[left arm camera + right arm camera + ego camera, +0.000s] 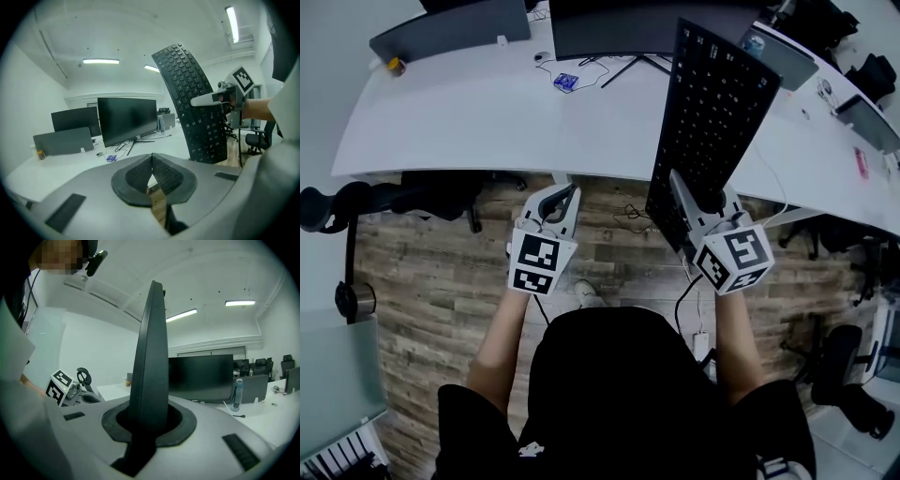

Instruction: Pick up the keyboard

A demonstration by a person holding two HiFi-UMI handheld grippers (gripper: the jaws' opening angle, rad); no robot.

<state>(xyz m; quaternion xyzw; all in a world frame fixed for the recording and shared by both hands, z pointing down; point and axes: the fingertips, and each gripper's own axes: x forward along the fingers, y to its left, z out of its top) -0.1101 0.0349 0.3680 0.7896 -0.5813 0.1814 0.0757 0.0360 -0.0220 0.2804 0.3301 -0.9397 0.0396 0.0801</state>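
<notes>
Keyboard (712, 122) stands on edge above the white desk (469, 122), its lower end clamped between the right gripper (694, 199) jaws; left gripper (565, 195) is pinched together, empty. The pickup looks done; next calls for a steady hold

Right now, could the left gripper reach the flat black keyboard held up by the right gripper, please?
Probably yes: the left gripper hangs beside the black keyboard with nothing between them, but its jaws are shut and must open first.

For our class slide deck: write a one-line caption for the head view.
Right hand-held gripper holds a black keyboard up on end by the white desk.
</notes>
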